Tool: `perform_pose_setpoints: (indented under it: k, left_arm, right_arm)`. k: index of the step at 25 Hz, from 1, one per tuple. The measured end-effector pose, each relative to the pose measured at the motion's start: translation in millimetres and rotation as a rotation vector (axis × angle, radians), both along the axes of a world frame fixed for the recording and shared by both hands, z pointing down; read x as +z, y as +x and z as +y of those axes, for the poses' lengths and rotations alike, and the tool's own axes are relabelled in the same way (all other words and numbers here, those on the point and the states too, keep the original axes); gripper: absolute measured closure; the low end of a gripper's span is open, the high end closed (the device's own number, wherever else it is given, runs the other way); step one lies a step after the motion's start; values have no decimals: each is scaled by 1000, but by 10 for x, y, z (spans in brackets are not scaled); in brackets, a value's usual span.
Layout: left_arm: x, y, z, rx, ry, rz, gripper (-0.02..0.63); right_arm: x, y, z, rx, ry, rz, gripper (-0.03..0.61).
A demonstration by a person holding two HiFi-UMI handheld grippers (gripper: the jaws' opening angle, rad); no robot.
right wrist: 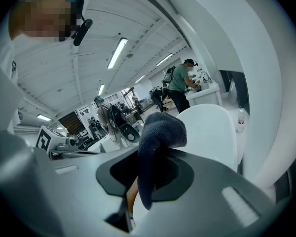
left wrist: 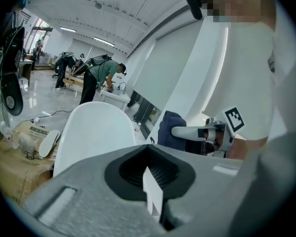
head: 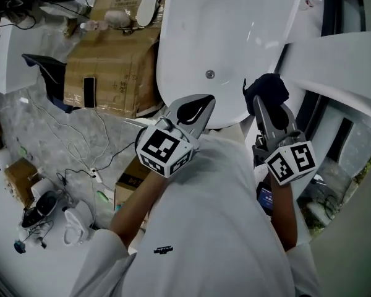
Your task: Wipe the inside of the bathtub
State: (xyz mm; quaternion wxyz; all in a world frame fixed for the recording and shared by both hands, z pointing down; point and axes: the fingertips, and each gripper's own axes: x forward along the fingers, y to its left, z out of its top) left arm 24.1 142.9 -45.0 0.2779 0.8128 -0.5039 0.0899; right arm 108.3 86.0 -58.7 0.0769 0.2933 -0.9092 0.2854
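Note:
The white bathtub (head: 229, 23) lies ahead of me, its drain (head: 209, 74) near the close end. My left gripper (head: 203, 101) hovers over the tub's near rim, shut with nothing in it; in the left gripper view its jaws (left wrist: 149, 149) meet at a seam. My right gripper (head: 260, 101) is shut on a dark blue cloth (head: 267, 90), held above the tub's near right rim. In the right gripper view the cloth (right wrist: 160, 132) droops over the jaws, with the tub (right wrist: 212, 127) behind. The left gripper view shows the cloth (left wrist: 168, 128) and the tub (left wrist: 91, 127).
A taped cardboard box (head: 111, 73) stands left of the tub, with cables (head: 80, 135) and small items on the floor. A white curved panel (head: 340, 60) rises on the right. People (left wrist: 101, 80) work at benches in the background.

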Motion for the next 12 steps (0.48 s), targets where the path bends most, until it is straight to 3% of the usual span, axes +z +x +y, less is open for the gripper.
perform_pose_setpoints:
  k: [5,12]
  left_arm:
    - [112,-86,-105,-68,-44,-18,618]
    - [510,-386,-298,-54,-108,10,618]
  right_arm:
    - [185,-79,-245,-67,-33,8,525]
    - [557,-449,-476,-82,-59,45,526]
